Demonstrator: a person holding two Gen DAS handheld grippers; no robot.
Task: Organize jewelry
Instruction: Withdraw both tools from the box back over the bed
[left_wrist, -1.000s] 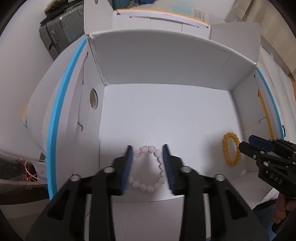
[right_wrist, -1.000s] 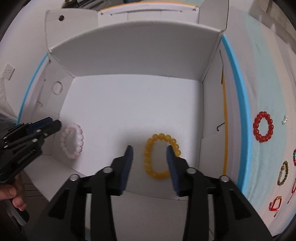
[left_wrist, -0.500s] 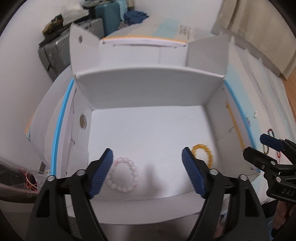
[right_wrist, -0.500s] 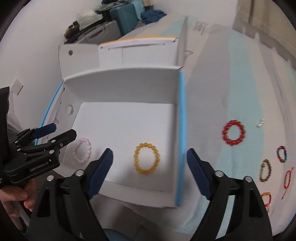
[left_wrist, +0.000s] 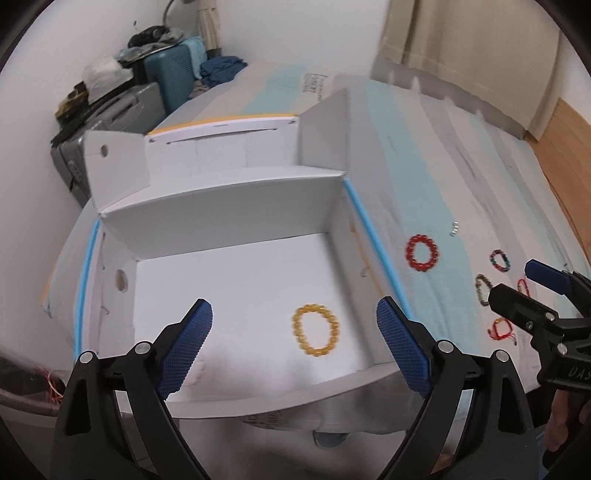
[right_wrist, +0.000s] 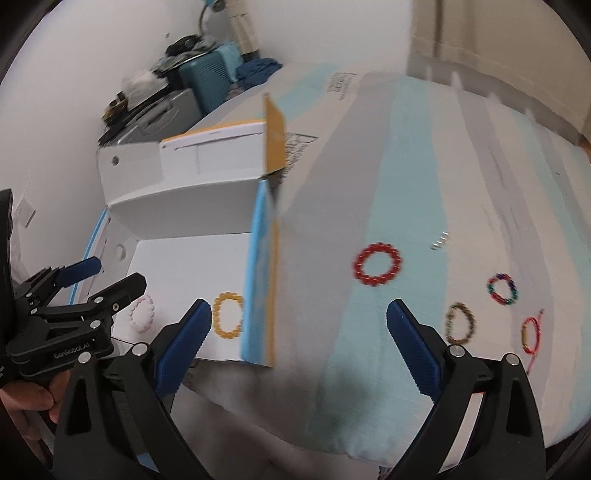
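Note:
A white cardboard box (left_wrist: 236, 206) with blue edges lies open on the bed. On its floor lie a yellow bead bracelet (left_wrist: 315, 334) and a pink bead bracelet (right_wrist: 142, 312); in the left wrist view the pink one is almost hidden behind a blue pad. My left gripper (left_wrist: 293, 345) hangs above the box's near edge, jaws still opening, nothing between them. My right gripper (right_wrist: 298, 346) hovers above the box's right wall and the bedspread, jaws also opening and empty. A red bead bracelet (right_wrist: 377, 263) lies on the bedspread right of the box.
Several more bracelets (right_wrist: 460, 324) lie on the striped bedspread (right_wrist: 406, 147) at the right, beside a small silver piece (right_wrist: 439, 241). Suitcases with piled clothes (left_wrist: 147, 85) stand behind the box against the wall. A curtain (left_wrist: 461, 44) hangs at the back right.
Both grippers opened wide, letting go of the pink and yellow bracelets, which now lie on the box floor. Both pulled up and back from the box, and the right one swung toward the bedspread.

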